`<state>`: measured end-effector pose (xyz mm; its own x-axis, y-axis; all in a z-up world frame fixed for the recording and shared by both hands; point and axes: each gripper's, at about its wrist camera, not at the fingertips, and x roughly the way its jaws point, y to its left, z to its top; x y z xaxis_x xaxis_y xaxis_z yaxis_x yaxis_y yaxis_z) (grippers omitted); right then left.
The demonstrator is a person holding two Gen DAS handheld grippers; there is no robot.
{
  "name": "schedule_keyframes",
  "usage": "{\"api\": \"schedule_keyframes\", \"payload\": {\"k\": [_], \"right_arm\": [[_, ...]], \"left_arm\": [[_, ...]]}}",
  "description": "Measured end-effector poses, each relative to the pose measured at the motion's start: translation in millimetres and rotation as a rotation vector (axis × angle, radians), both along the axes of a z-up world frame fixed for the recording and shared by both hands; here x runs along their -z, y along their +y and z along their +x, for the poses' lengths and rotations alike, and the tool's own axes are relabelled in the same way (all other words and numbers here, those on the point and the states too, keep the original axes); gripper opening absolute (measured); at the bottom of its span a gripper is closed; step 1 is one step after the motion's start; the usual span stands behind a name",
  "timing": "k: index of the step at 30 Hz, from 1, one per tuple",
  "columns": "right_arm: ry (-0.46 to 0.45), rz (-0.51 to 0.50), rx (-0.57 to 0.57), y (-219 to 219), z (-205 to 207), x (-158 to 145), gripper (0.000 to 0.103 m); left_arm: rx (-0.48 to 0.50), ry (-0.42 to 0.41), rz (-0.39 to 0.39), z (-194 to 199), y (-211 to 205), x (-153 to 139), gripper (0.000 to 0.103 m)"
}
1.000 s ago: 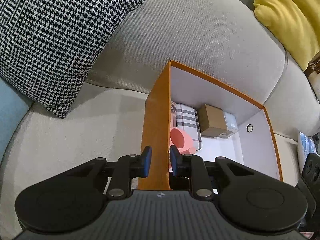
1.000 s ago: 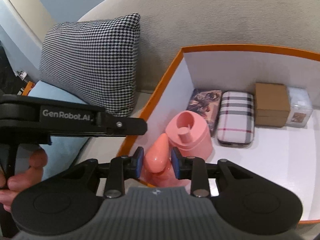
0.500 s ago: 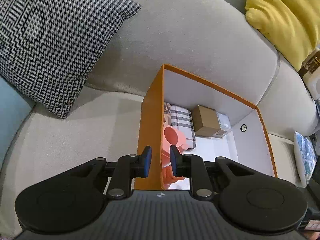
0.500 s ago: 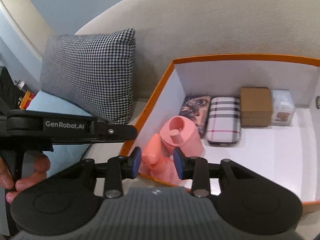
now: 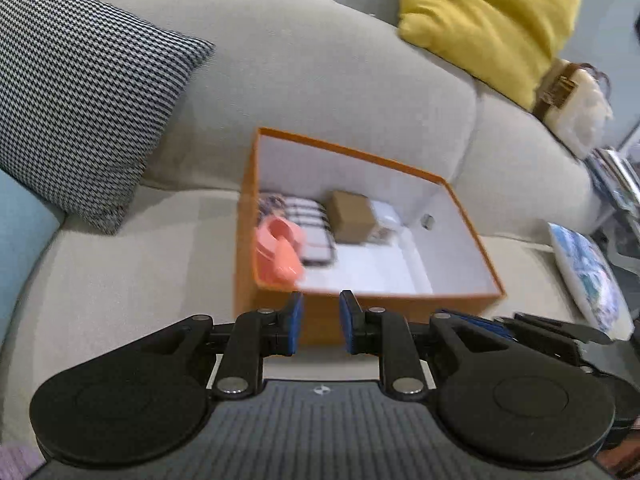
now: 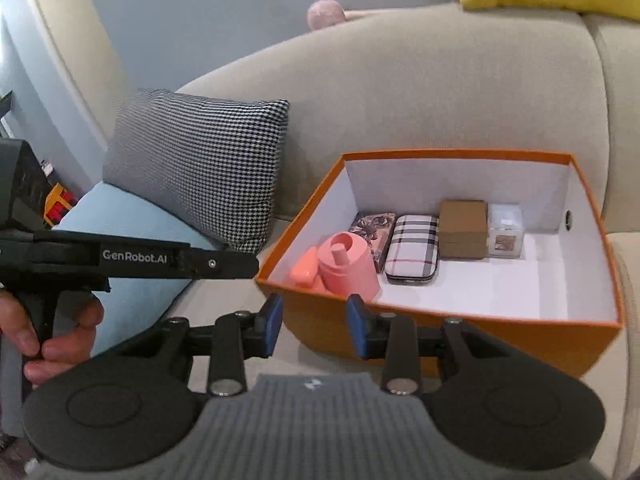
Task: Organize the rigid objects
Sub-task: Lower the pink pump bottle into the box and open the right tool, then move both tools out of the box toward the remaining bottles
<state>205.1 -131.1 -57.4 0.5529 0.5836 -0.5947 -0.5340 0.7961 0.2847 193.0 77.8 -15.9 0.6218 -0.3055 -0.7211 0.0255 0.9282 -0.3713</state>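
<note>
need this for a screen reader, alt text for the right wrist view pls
An open orange box on a beige sofa holds a pink container, a plaid case and small boxes; the right tongs, empty, hover before it.

"GenRobot.AI" on left gripper (image 6: 132, 258) body.

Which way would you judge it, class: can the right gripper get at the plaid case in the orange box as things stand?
Probably yes: the orange box is open-topped, the plaid case lies uncovered, and the right gripper is empty.

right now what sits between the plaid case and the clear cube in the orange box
The brown cardboard box, standing between the plaid case and the clear cube, in the right wrist view.
</note>
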Motion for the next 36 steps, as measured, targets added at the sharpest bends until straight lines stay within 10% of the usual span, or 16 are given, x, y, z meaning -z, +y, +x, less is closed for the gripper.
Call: {"api": "schedule_keyframes", "payload": {"k": [13,36], "right_arm": [[0.094,-0.284,0.046,-34,-66,59,0.067],[0.222,-0.193,0.137,-58,-64,114,0.043]], "left_arm": [[0.068,0.172,0.008,-54,-30,54,0.027],[0.127,0.288,-0.050,-57,-71,150,0.051]]}}
